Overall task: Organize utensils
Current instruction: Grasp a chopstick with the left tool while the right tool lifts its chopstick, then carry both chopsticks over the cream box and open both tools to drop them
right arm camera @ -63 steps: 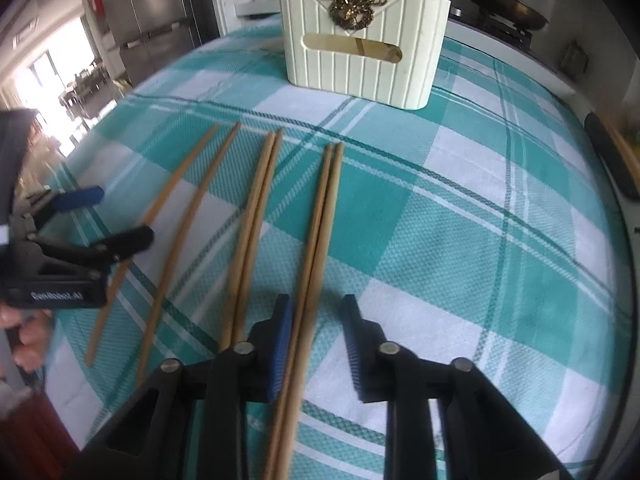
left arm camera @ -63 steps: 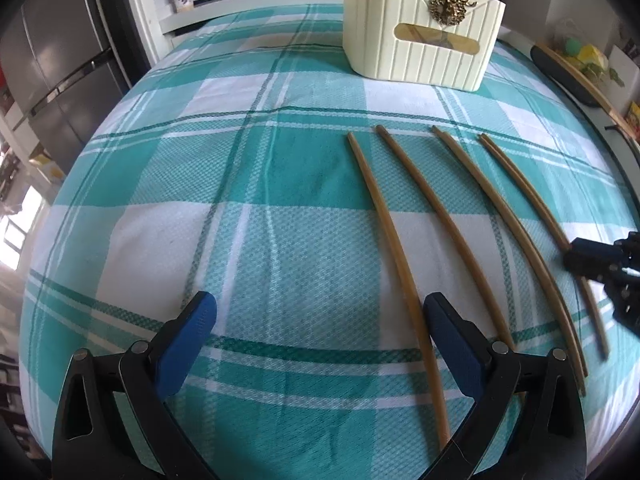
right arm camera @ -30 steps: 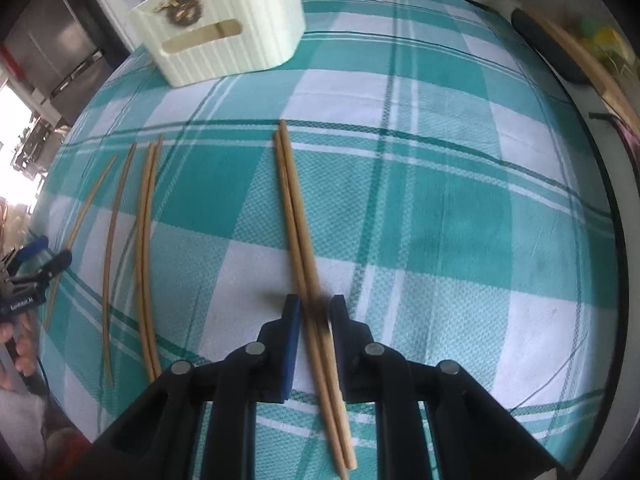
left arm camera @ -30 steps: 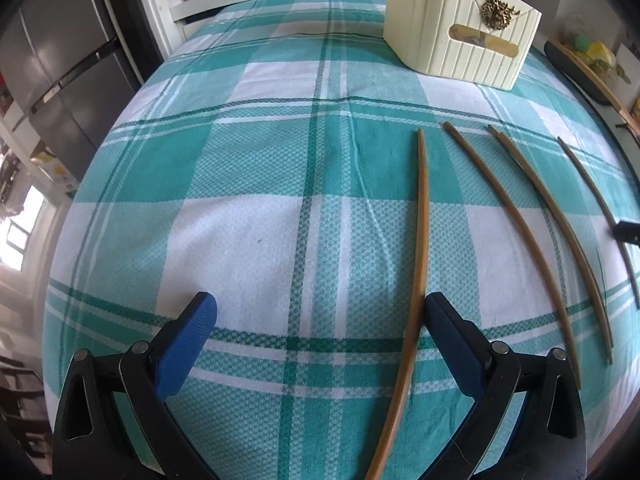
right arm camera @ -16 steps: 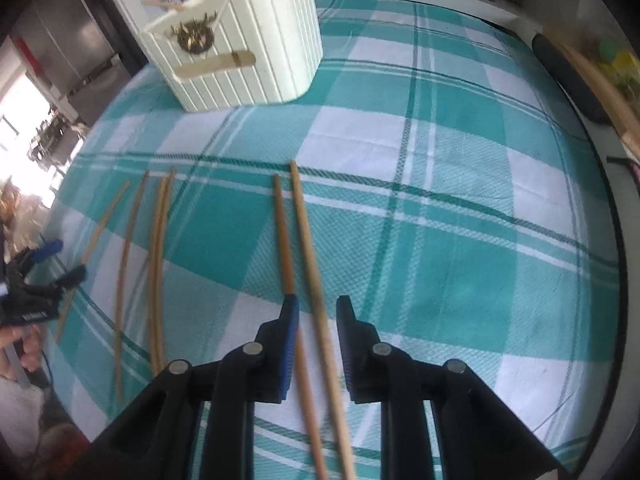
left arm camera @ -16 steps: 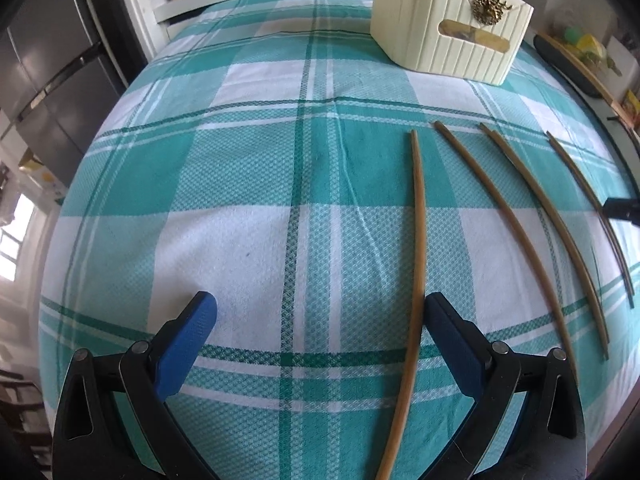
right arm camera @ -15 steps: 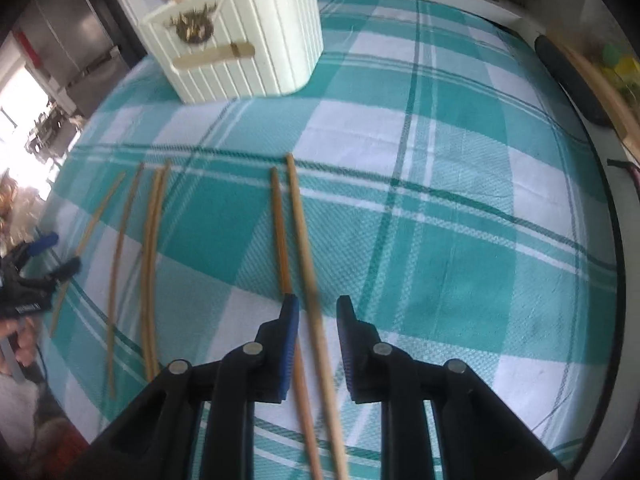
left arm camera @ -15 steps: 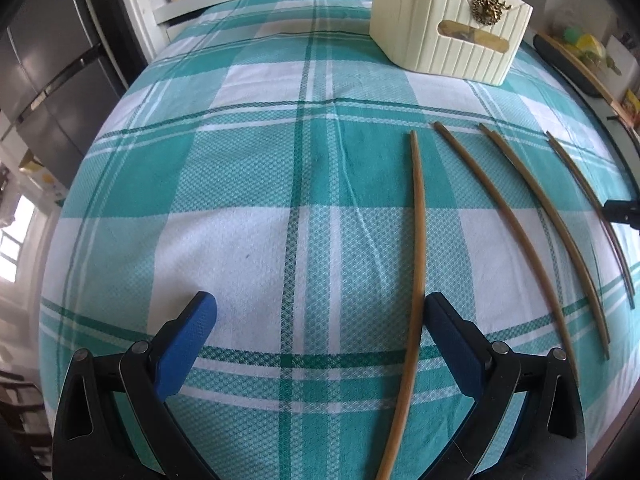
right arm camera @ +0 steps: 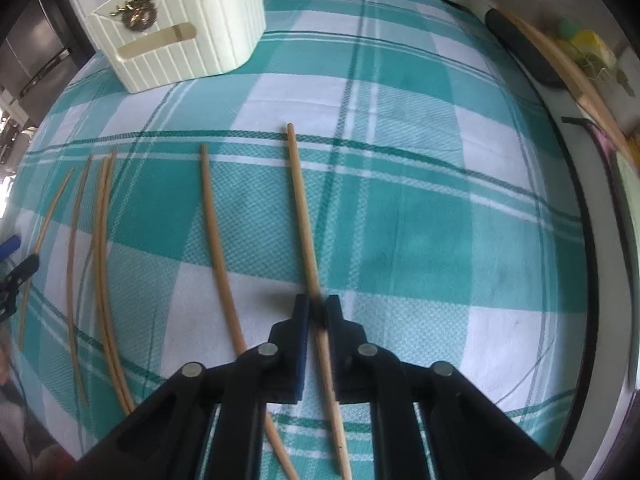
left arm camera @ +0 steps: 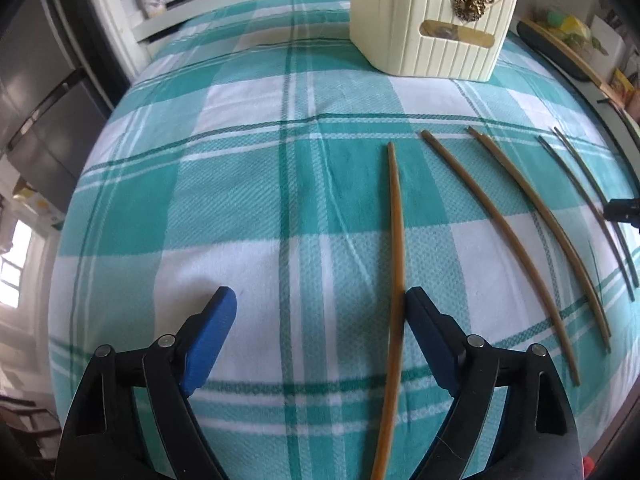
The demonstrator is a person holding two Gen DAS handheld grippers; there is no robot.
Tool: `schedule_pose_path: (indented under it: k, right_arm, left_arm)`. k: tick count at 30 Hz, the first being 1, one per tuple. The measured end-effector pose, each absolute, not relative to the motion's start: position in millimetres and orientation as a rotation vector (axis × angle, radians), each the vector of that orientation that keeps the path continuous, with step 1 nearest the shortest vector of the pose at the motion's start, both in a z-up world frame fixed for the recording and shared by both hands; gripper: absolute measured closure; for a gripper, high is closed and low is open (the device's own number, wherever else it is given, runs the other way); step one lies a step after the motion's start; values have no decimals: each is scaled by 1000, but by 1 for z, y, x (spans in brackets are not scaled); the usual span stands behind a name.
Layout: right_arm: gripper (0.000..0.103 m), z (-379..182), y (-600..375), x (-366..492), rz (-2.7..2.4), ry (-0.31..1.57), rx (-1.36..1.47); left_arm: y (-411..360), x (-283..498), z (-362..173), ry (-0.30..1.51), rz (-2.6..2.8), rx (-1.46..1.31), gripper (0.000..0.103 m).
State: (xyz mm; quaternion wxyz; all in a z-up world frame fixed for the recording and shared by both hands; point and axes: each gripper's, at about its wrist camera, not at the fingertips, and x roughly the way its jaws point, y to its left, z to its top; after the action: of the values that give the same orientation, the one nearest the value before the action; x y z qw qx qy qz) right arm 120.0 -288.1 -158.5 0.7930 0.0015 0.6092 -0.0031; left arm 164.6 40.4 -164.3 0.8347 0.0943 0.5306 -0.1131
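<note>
Several wooden chopsticks lie side by side on the teal plaid cloth (left arm camera: 240, 184). My left gripper (left arm camera: 320, 306) is closing around the leftmost chopstick (left arm camera: 396, 220), which runs just inside the right pad (left arm camera: 420, 312); the left pad stands well clear of it. My right gripper (right arm camera: 317, 308) straddles the rightmost chopstick (right arm camera: 300, 200), and its jaws are opening with narrow gaps beside the stick. That stick's mate (right arm camera: 218, 248) lies apart to the left. A cream ribbed holder (left arm camera: 432, 36) (right arm camera: 180, 32) with a gold ornament stands at the back.
A touching pair of chopsticks (right arm camera: 102, 260) and two single ones (right arm camera: 74, 260) lie further left. A grey fridge (left arm camera: 40, 120) stands beyond the table's left side. A dark tray and a wooden board (right arm camera: 532, 52) lie along the right edge.
The stick between my right jaws has slid right, away from its mate. My right jaws have widened slightly. My left jaws have narrowed, and the leftmost chopstick now lies against the right pad.
</note>
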Motion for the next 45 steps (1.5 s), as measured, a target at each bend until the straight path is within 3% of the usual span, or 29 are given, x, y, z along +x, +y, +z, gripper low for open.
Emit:
schedule_pose_path:
  k: [2,4,6,8,9,10,11,15,19,24,34,40,45]
  right_arm:
    - [65,-158,-281,127,36,1317,-41]
    - [64,-160,-272,138,49,1318,-94]
    - [65,-158,-267,154,61,1297,-114]
    - [65,-159,-263,174,69,1286,-112]
    - [80,-159,-262,184,81,1279,-110]
    - [87,-159,-262,193,72,1266,-120]
    - [96,-160,-263,202,62,1259,-118]
    - [96,-153,-273,218,36,1204,-41]
    - [96,-96,-287,192,104,999,90]
    - [96,-17,-266,139,200,784,52]
    - [96,51,-240,129,195,524,-6]
    - [96,111,-222,172,184,323,-60]
    - [96,127,-211,222,157,207,-57]
  left_arm:
    - [30,178,-165,1160,-291,234,14]
    - [19,190,-164,1172,-318,278,17]
    - [8,201,-161,1176,-354,300,31]
    - [-2,210,-159,1177,-394,313,71]
    - [-7,213,-158,1180,-412,321,83]
    - [-14,218,-158,1181,-414,347,96]
    - [-19,221,-158,1171,-399,382,97]
    - [-16,226,-135,1073,-406,336,98]
    - [12,216,-81,931,-443,162,98]
    - [53,191,-22,775,-504,-11,98]
    - [80,171,62,564,-534,-163,99]
    - [69,207,145,336,-444,-183,99]
    - [35,273,145,309,-364,-196,99]
